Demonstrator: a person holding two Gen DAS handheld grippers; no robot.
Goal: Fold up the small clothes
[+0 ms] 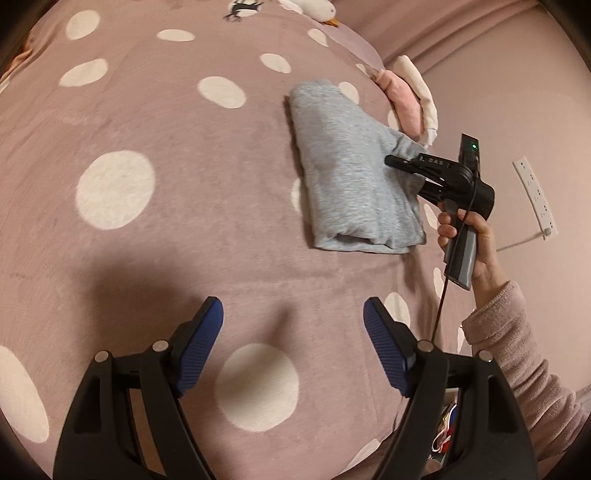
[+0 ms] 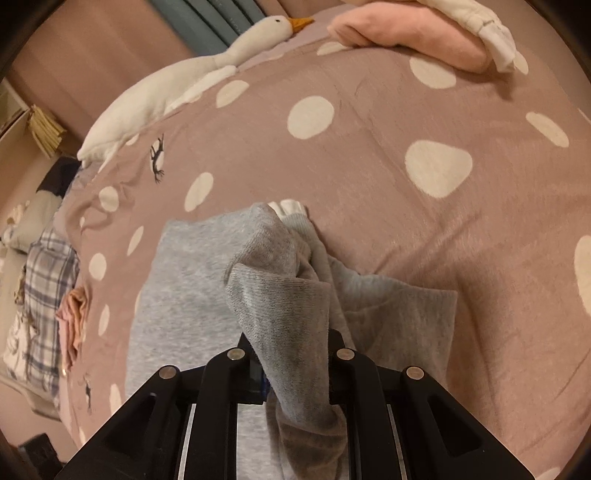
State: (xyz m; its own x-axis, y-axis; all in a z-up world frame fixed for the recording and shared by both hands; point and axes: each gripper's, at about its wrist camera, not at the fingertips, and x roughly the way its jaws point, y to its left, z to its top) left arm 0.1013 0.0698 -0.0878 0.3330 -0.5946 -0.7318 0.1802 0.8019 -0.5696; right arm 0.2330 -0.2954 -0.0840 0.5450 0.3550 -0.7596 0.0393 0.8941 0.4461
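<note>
A grey garment [image 1: 351, 173] lies folded on the pink spotted blanket [image 1: 184, 206], to the right of middle in the left wrist view. My right gripper [image 1: 397, 161] reaches in from the right and is shut on a corner of it. In the right wrist view that grey fabric [image 2: 291, 314] is bunched and pinched between the closed jaws of the right gripper [image 2: 295, 365], lifted a little off the rest of the garment. My left gripper [image 1: 293, 314] is open and empty, over bare blanket, well in front of and left of the garment.
A folded pink garment [image 2: 410, 37] with a white one [image 2: 487, 29] lies at the blanket's far edge. A white goose plush [image 2: 177, 85] lies along the bed's far side. A plaid cloth and other clothes [image 2: 48, 280] lie left of the bed. A power strip [image 1: 535, 199] is on the floor.
</note>
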